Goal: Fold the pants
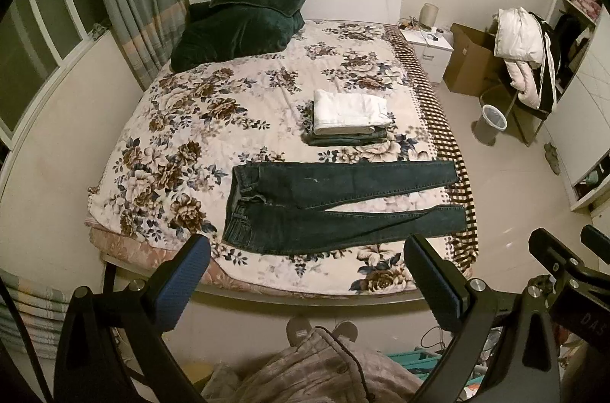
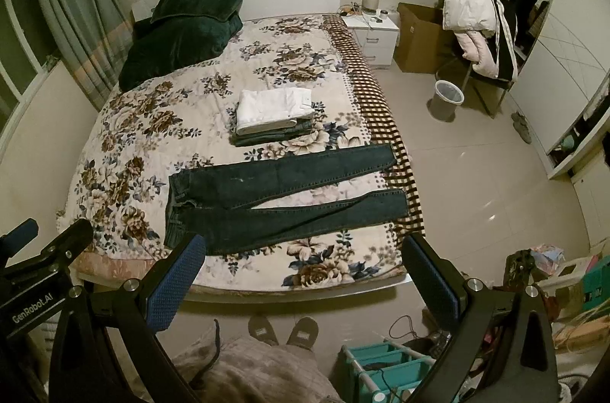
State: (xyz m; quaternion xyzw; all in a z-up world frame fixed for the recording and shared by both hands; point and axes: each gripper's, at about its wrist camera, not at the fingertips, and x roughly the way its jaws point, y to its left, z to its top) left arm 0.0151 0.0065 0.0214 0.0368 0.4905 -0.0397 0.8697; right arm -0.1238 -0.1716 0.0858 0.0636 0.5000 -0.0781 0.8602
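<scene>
Dark blue jeans [image 1: 335, 204] lie flat near the front edge of the floral bedspread [image 1: 228, 105], waist to the left, both legs stretched right and slightly apart. They also show in the right wrist view [image 2: 282, 197]. My left gripper [image 1: 307, 250] is open and empty, held above the bed's front edge, short of the jeans. My right gripper [image 2: 305, 250] is open and empty, likewise above the front edge. Each gripper shows at the edge of the other's view.
A stack of folded pants, white on top [image 1: 349, 111], sits mid-bed behind the jeans. Dark green pillows [image 1: 236, 21] lie at the head. A nightstand [image 1: 429, 48], cardboard box [image 1: 471, 60], bin [image 1: 493, 122] and chair with clothes [image 1: 526, 56] stand right.
</scene>
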